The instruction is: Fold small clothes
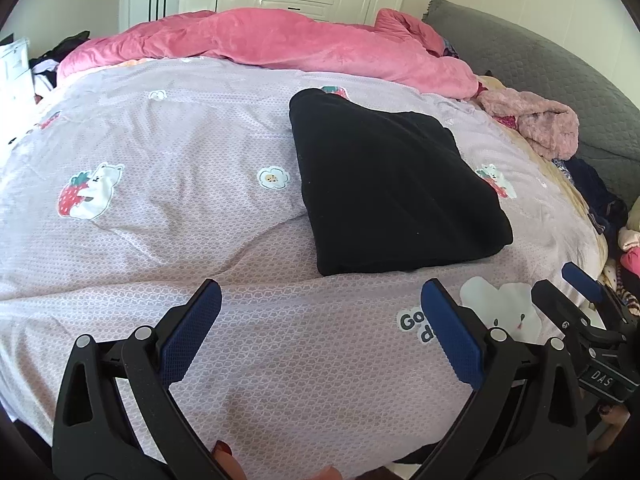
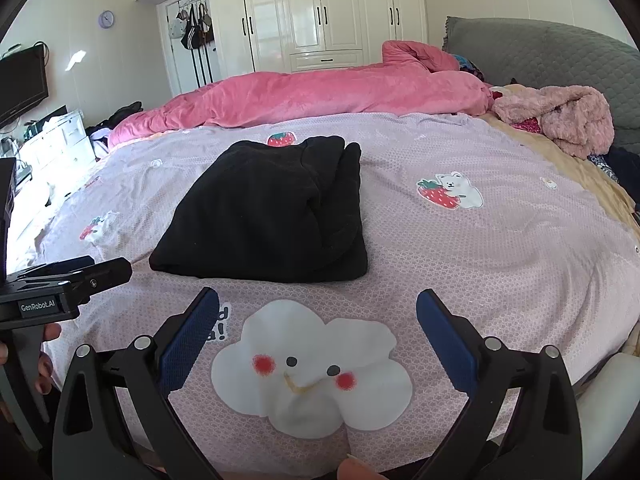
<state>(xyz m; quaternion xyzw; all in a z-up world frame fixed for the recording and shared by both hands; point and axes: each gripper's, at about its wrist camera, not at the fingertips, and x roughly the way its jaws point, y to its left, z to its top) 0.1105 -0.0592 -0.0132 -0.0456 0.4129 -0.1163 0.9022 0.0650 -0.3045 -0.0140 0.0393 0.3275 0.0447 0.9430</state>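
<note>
A black garment [image 1: 392, 188] lies folded into a compact rectangle on the lilac printed bed cover [image 1: 200, 208]. It also shows in the right wrist view [image 2: 272, 212], just beyond the fingertips. My left gripper [image 1: 320, 292] is open and empty, hovering over the cover near the bed's front edge, short of the garment. My right gripper [image 2: 318, 300] is open and empty above a white cloud print [image 2: 312, 368]. The right gripper also shows at the right edge of the left wrist view [image 1: 576, 284], and the left gripper's body at the left edge of the right wrist view [image 2: 68, 284].
A pink duvet [image 2: 320, 92] is bunched along the far side of the bed. A fluffy pink garment [image 2: 560, 116] and several dark clothes [image 1: 600, 196] lie at the right by a grey headboard [image 2: 540, 48]. White wardrobes [image 2: 320, 12] stand behind.
</note>
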